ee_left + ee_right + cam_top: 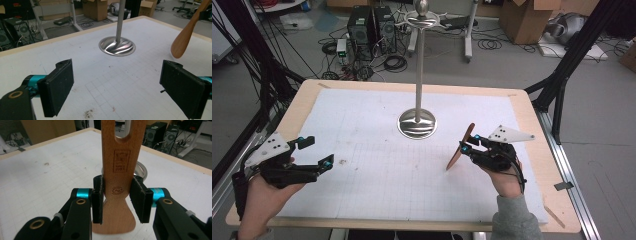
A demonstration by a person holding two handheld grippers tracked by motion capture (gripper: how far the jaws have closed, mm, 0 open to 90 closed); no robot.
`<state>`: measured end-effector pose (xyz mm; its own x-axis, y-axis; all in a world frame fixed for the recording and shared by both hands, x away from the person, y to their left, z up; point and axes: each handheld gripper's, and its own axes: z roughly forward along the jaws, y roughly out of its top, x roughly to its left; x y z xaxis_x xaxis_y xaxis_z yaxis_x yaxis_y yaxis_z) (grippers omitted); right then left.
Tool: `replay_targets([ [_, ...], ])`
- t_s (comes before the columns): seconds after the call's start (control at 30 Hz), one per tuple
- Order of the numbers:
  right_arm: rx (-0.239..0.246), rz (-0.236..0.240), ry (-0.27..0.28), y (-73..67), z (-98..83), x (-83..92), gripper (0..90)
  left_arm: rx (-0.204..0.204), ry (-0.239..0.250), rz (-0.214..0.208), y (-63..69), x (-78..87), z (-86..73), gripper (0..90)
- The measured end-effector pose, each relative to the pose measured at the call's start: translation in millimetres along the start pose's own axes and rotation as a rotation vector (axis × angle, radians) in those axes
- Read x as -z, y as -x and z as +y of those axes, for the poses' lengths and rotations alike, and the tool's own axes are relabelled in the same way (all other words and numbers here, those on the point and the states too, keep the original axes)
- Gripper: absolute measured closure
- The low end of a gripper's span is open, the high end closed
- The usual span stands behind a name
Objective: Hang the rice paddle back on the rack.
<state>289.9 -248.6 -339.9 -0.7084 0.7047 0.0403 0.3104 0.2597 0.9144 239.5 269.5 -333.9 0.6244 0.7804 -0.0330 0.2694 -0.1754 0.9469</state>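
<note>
Wooden spatula [117, 170]: we see a light wooden spatula with a slot cut in one end and stamped marks on its flat face, pinched across its waist; in the high view it [460, 148] slants above the right part of the mat.
Right gripper [117, 200]: we find its two black pads pressed against the spatula's two edges, holding it clear of the table; in the high view it [466, 147] sits in the person's right hand, grey sleeve at the wrist.
Metal stand [417, 122]: we see a shiny round base with a thin upright pole at the mat's middle, near the spatula but apart from it.
Left gripper [115, 85]: we see its jaws spread wide with nothing between them, hovering over the mat; in the high view it [318, 152] is at the left edge.
White gridded mat [377, 165]: we see it covering most of the wooden table [537, 130].
Floor beyond: we see computer towers [372, 30], cables and cardboard boxes.
</note>
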Motion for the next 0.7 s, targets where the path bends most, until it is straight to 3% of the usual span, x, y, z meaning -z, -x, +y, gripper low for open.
replay_targets([
  [0.3,0.016,0.001,0.019,-0.7,6.2,0.9,64.7,-0.006,0.019,-0.003,2.5,3.3,4.3,12.5],
  [0.7,0.051,0.038,0.011,-0.5,33.1,-3.0,64.7,-0.002,0.023,-0.004,1.8,5.1,3.8,12.5],
])
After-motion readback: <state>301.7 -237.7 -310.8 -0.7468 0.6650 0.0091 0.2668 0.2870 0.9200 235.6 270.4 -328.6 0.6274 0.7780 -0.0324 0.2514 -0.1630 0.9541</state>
